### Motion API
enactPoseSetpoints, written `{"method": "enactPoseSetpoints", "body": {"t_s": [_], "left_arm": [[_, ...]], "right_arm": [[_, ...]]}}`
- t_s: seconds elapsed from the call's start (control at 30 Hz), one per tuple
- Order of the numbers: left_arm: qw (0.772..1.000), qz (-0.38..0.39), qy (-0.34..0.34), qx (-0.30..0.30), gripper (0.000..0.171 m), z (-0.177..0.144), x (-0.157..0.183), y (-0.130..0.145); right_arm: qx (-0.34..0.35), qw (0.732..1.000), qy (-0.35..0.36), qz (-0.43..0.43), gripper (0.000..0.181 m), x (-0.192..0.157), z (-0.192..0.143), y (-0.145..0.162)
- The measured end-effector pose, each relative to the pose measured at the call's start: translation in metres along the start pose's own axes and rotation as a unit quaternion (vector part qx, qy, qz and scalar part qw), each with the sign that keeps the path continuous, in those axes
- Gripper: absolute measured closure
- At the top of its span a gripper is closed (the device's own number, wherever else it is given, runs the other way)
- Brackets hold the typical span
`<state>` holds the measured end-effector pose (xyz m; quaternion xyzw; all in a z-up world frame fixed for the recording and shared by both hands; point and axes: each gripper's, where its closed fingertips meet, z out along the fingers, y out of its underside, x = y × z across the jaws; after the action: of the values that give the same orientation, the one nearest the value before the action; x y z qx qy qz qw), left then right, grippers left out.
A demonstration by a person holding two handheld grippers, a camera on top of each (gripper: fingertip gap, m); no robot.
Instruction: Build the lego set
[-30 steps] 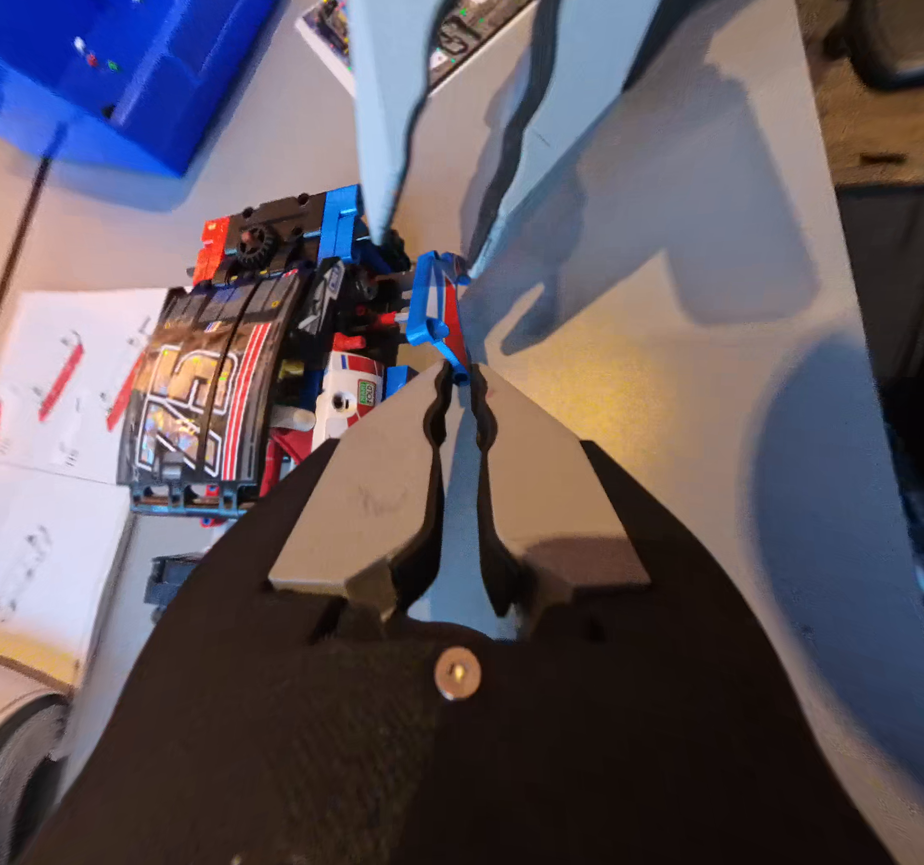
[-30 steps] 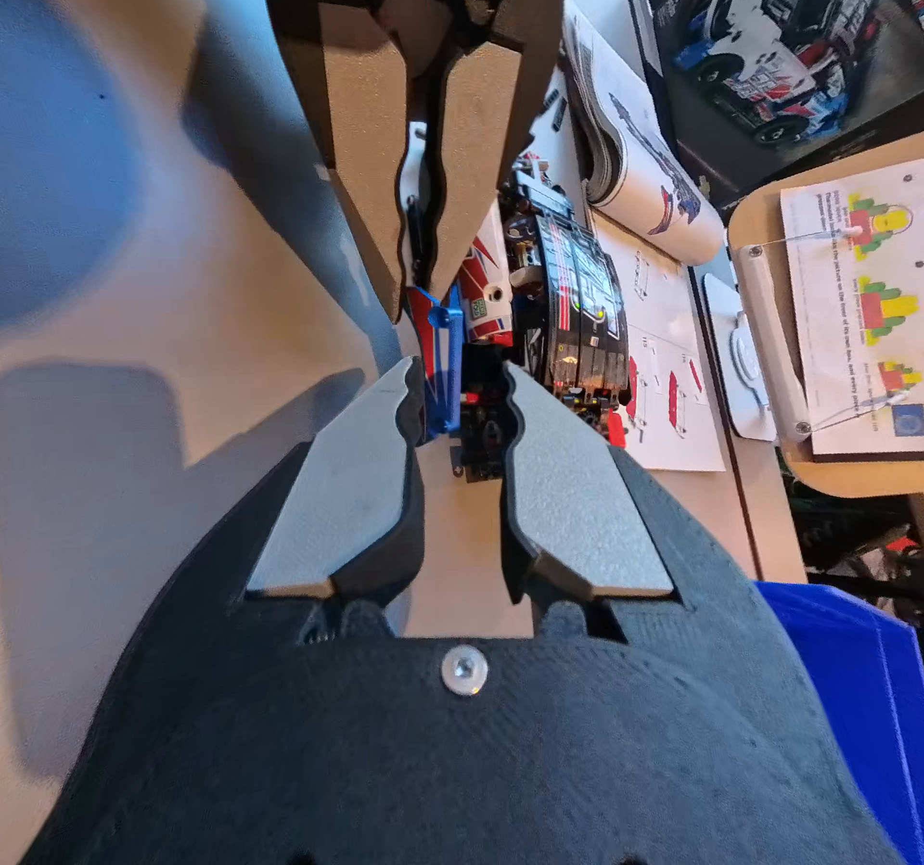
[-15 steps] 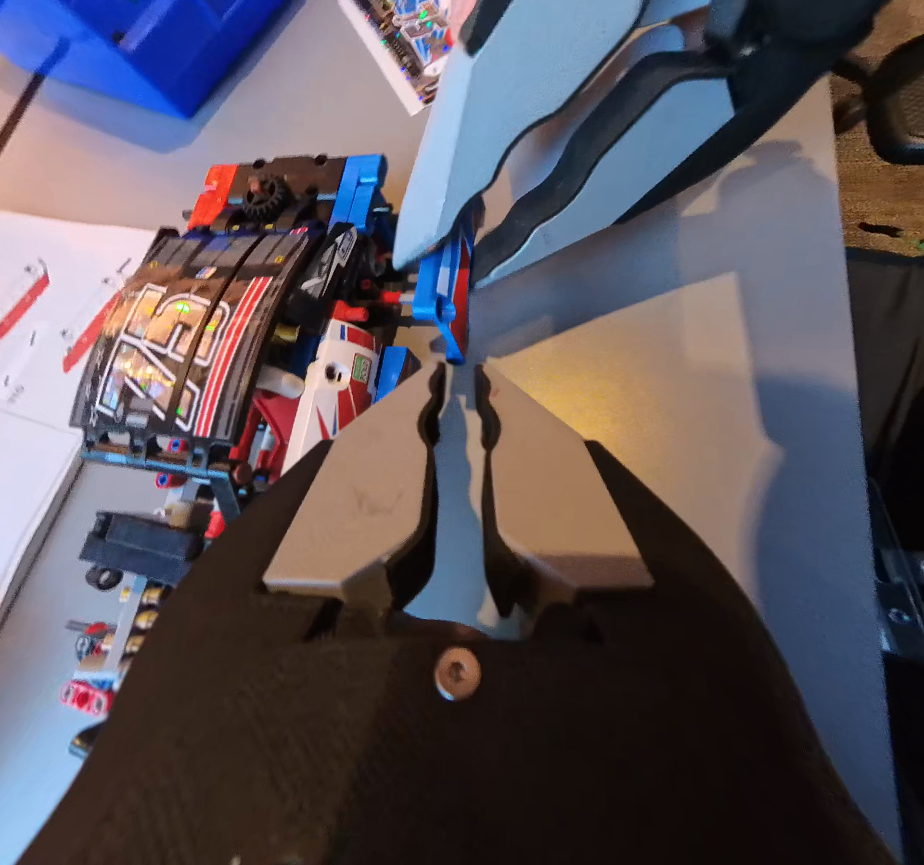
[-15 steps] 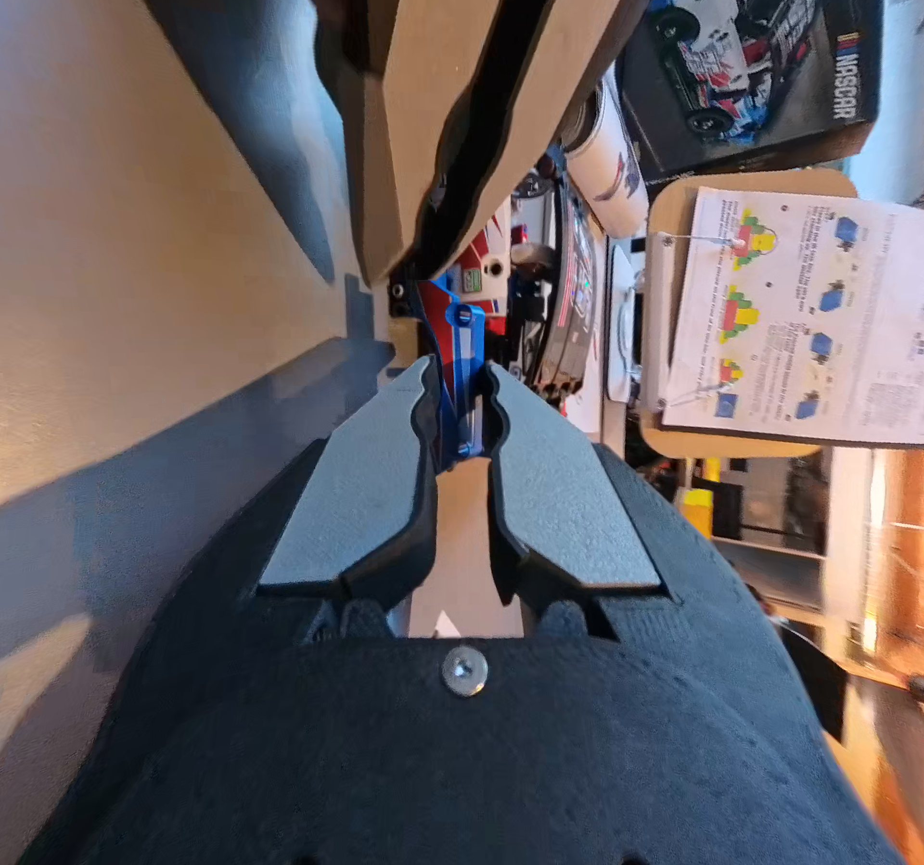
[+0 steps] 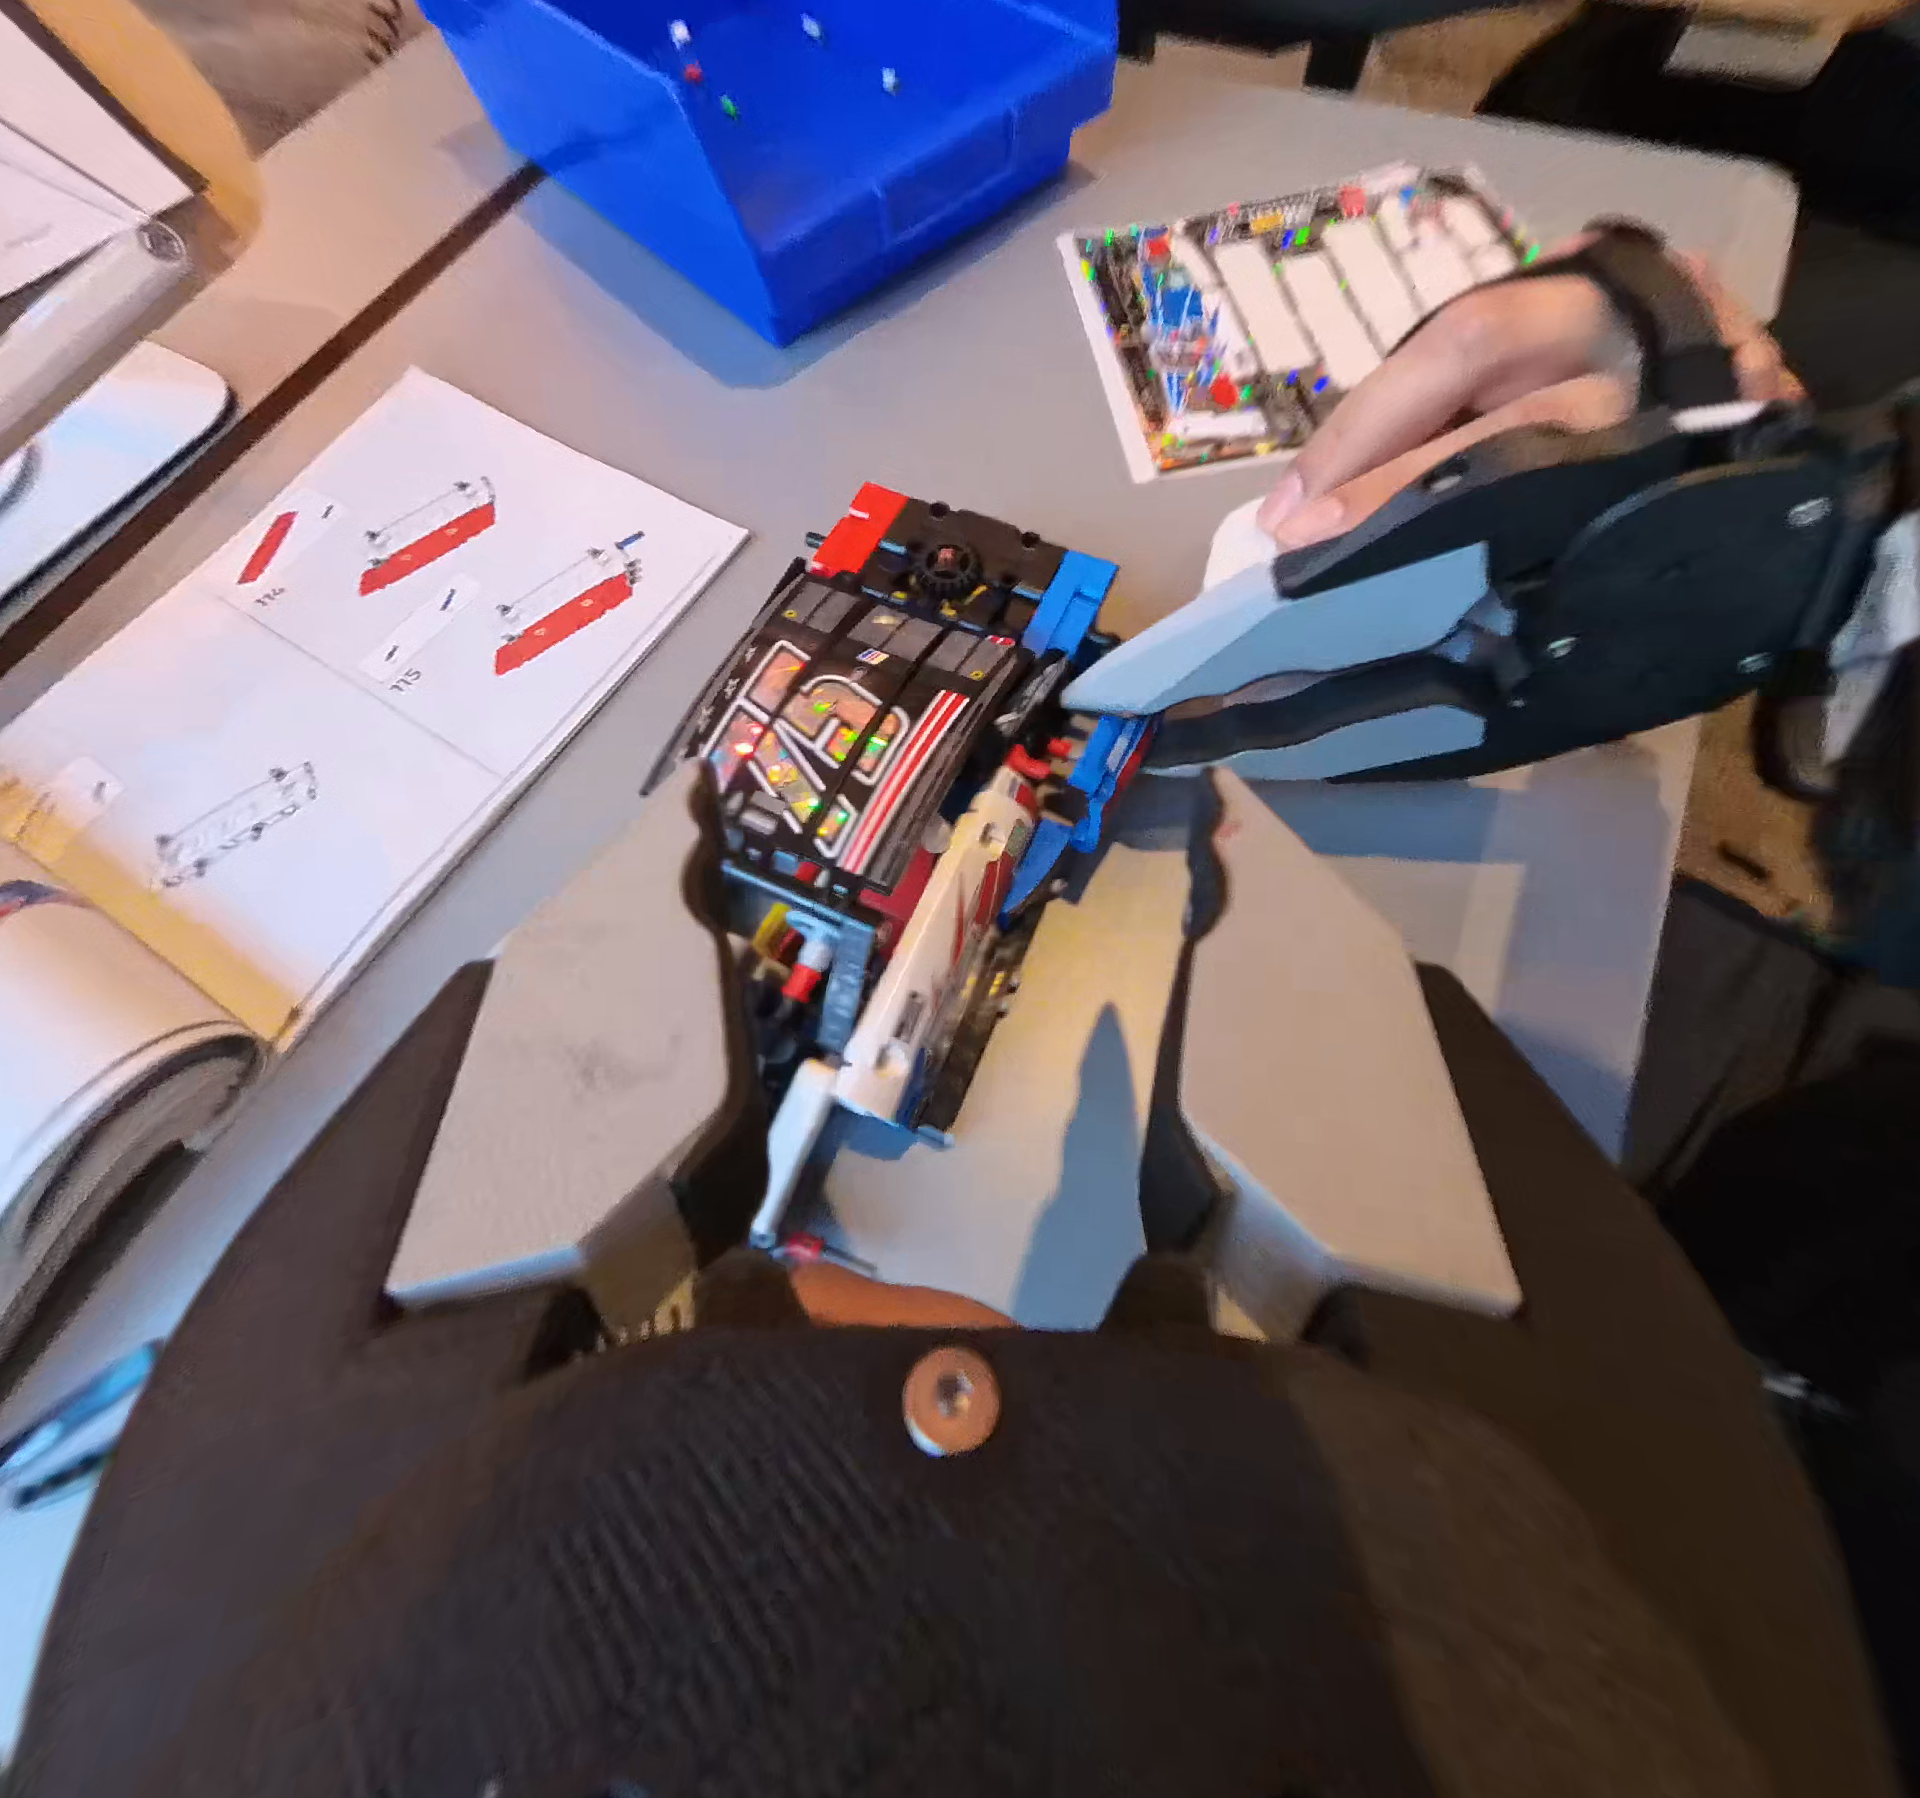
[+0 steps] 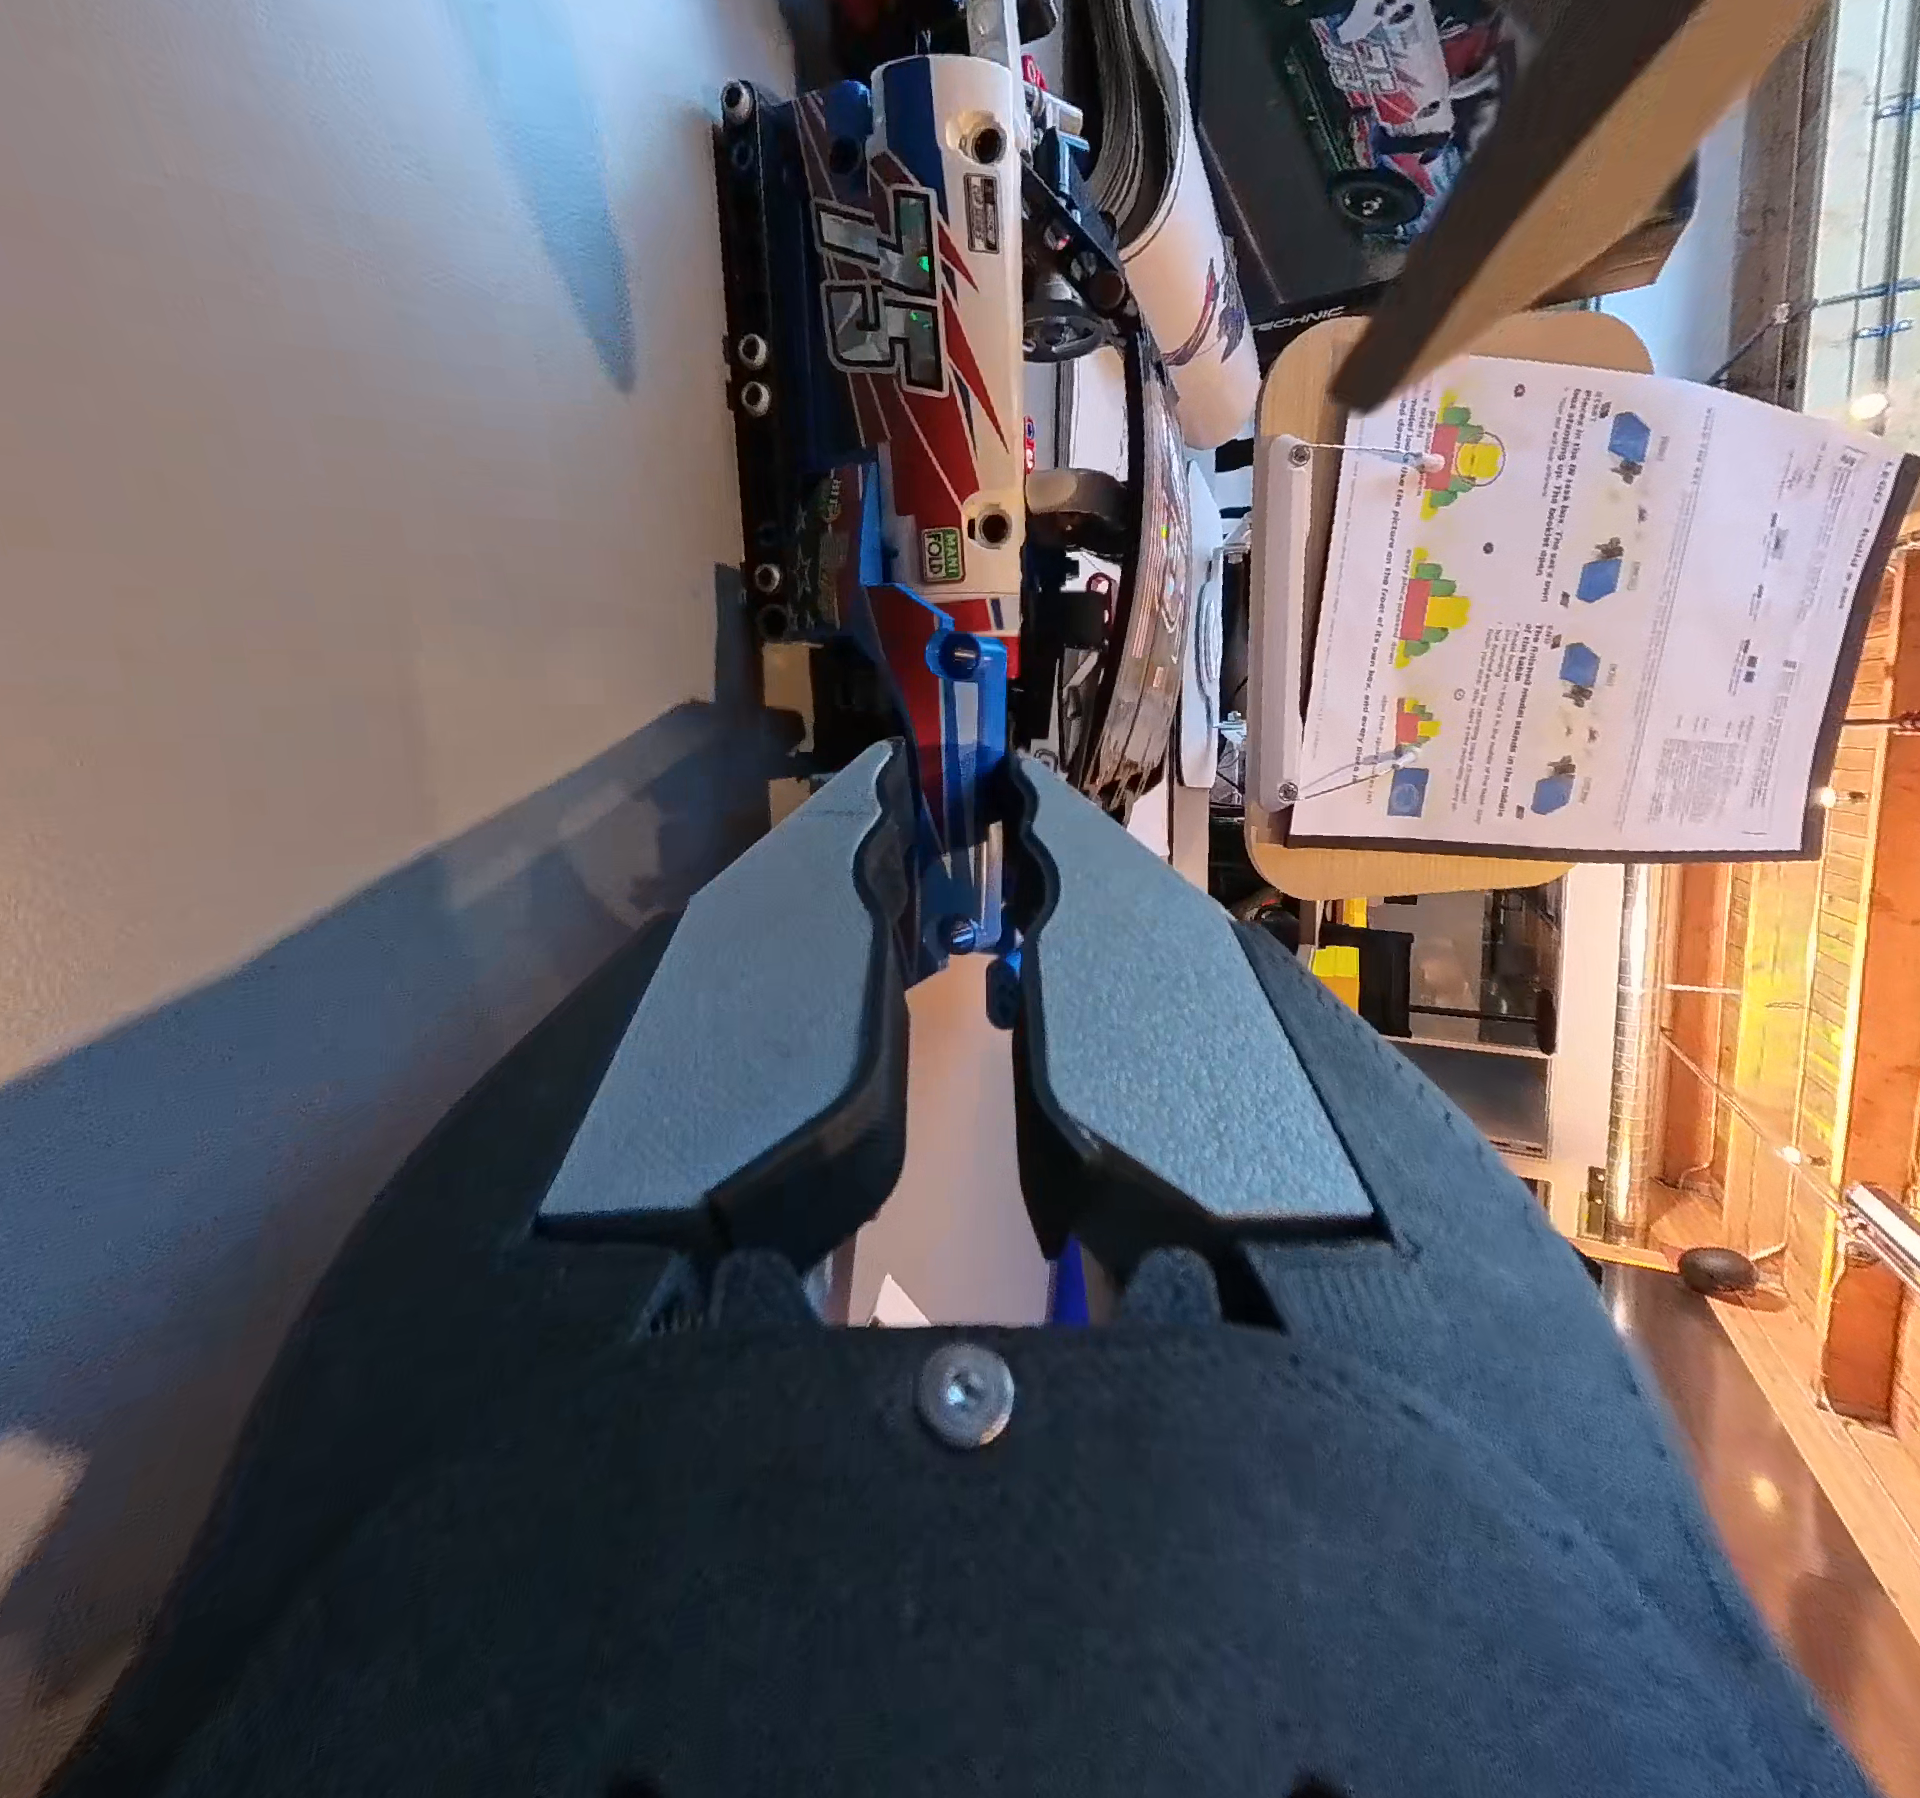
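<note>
Pressing home a blue side piece [image 6: 971, 772] on the half-built car [image 5: 883, 792] on the table [image 5: 1351, 855]: right gripper [image 6: 956, 782] pinches it, seemingly firmly; left gripper [image 5: 951, 813], spread wide astride the car, should steady it against a straight, untwisted push.

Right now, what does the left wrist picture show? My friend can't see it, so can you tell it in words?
A partly built lego race car sits on a grey table, between the wide-open fingers of the left gripper. The right gripper, held by a hand, pinches a blue piece on the car's side. An open instruction booklet, a blue bin and a sticker sheet lie around it.
</note>
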<state>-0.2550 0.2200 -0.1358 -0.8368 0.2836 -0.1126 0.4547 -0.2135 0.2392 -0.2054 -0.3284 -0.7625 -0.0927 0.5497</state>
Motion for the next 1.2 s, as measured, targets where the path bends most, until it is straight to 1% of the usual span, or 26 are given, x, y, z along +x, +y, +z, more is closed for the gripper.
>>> {"method": "enactPoseSetpoints", "body": {"t_s": [0.07,0.1,0.2,0.3,0.37,0.43,0.53,0.7,0.97,1.03,1.13,1.2], "left_arm": [[0.999,0.034,0.002,-0.028,0.073,0.01,-0.01,0.004],[0.998,0.045,0.017,-0.045,0.069,0.017,-0.013,0.008],[0.992,0.061,0.056,-0.098,0.063,0.036,-0.019,0.02],[0.986,0.091,0.076,-0.116,0.067,0.05,-0.023,0.023],[0.981,0.091,0.096,-0.139,0.064,0.057,-0.018,0.029],[0.979,0.105,0.09,-0.151,0.06,0.063,-0.017,0.033],[0.977,0.125,0.072,-0.157,0.056,0.068,-0.017,0.036],[0.975,0.147,0.047,-0.157,0.056,0.072,-0.018,0.038],[0.979,0.137,0.039,-0.146,0.059,0.075,-0.02,0.037],[0.979,0.135,0.041,-0.144,0.059,0.074,-0.02,0.037],[0.984,0.11,0.053,-0.133,0.055,0.075,-0.019,0.034],[0.984,0.107,0.052,-0.129,0.061,0.076,-0.021,0.033]], "right_arm": [[0.0,1.0,0.003,0.004,0.167,0.001,0.0,-0.001],[-0.002,1.0,0.004,0.007,0.167,0.002,0.001,0.0],[-0.008,1.0,0.009,0.009,0.168,0.004,0.002,0.001],[-0.006,1.0,0.013,0.008,0.168,0.004,0.003,0.001],[-0.004,1.0,0.014,0.004,0.168,0.003,0.003,-0.001],[-0.005,1.0,0.015,-0.002,0.168,0.002,0.004,-0.001],[-0.006,1.0,0.015,0.001,0.168,0.001,0.005,0.001],[-0.003,1.0,0.008,0.013,0.167,0.001,0.004,0.001],[-0.025,0.999,-0.021,0.011,0.167,0.002,0.006,0.004],[-0.017,1.0,-0.024,0.007,0.168,0.002,0.007,0.002],[-0.008,1.0,-0.021,0.005,0.167,0.002,0.008,0.003],[-0.002,1.0,-0.017,0.012,0.167,0.003,0.009,0.005]]}}
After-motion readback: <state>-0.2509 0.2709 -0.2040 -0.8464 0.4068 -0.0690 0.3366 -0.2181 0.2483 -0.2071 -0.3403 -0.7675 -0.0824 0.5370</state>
